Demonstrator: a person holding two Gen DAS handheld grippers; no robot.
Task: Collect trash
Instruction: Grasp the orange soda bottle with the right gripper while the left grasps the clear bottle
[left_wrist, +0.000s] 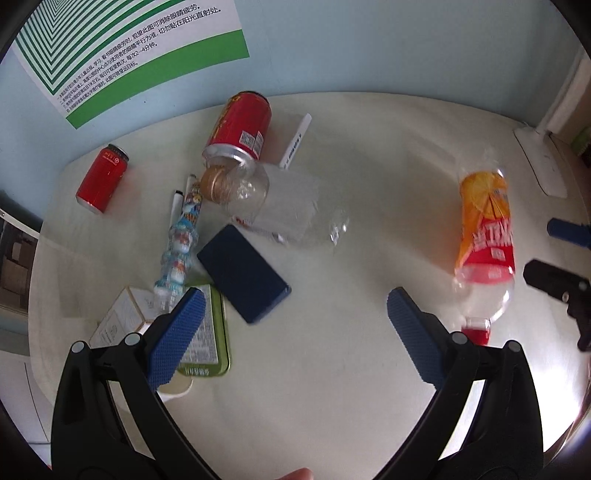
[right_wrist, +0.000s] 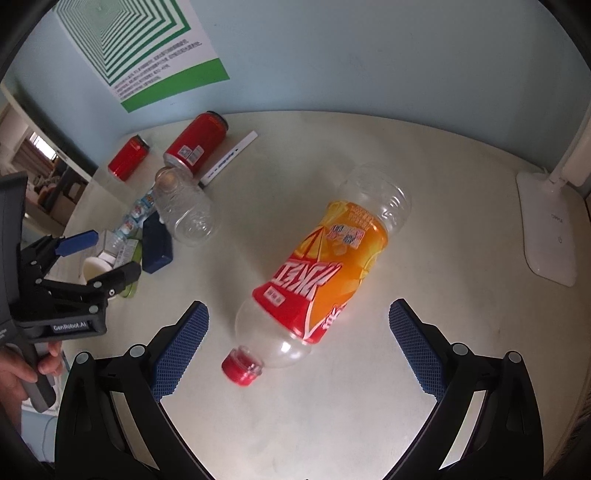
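An empty orange-labelled bottle (right_wrist: 325, 273) with a red cap lies on the white table (right_wrist: 332, 406), cap towards me, between the open jaws of my right gripper (right_wrist: 297, 339). It also shows at the right of the left wrist view (left_wrist: 485, 240). My left gripper (left_wrist: 295, 332) is open and empty above bare table. Ahead of it lie a clear bottle (left_wrist: 255, 195), two red cans (left_wrist: 240, 125) (left_wrist: 102, 179), a small patterned bottle (left_wrist: 181, 243) and a green tin (left_wrist: 210, 332).
A dark blue block (left_wrist: 243, 273), a white marker (left_wrist: 295, 142), a small carton (left_wrist: 122, 317) and a paper cup (left_wrist: 177, 386) lie among the trash. A white lamp base (right_wrist: 546, 229) stands at the right edge. A green striped poster (right_wrist: 147, 48) hangs on the wall.
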